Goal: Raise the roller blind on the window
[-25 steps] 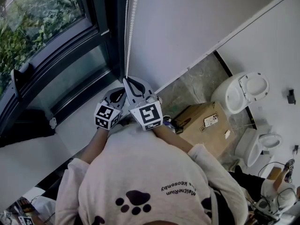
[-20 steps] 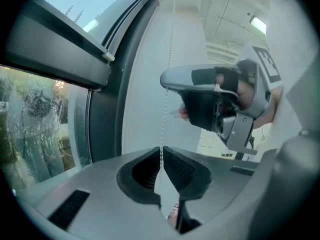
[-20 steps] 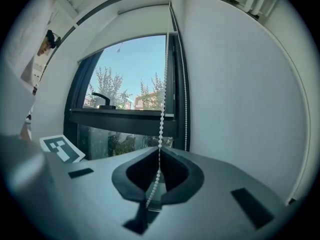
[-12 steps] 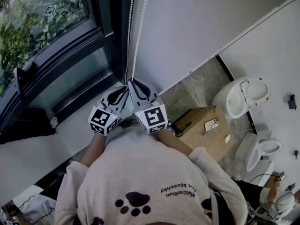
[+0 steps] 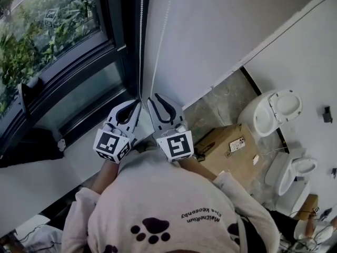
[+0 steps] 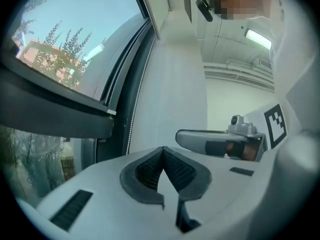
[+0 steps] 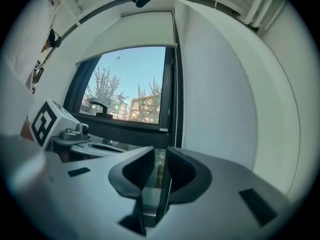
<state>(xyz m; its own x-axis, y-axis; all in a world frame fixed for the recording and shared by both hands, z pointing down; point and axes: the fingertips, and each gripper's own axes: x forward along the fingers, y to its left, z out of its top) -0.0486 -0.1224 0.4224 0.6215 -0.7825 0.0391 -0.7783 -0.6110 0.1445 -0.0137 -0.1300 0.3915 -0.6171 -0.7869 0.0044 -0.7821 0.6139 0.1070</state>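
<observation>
The white roller blind [image 7: 135, 31] is rolled most of the way up and covers only the top of the window [image 7: 127, 84]. Trees and blue sky show through the glass below it. A white bead chain [image 7: 176, 104] hangs straight down in two strands beside the window's dark frame.

cardboard box [image 5: 229, 146], white toilet [image 5: 271, 111], stone floor [image 5: 221, 96]

sweatshirt [image 5: 158, 196]: pale, long-sleeved, with a dark paw print [image 5: 152, 229] and small lettering
left gripper [image 5: 138, 102]: white shell, perhaps pale grey; dark ribbed pads [image 6: 179, 170]
right gripper [image 5: 156, 98]: matching shell
marker cubes [image 5: 176, 145]: black squares on white
</observation>
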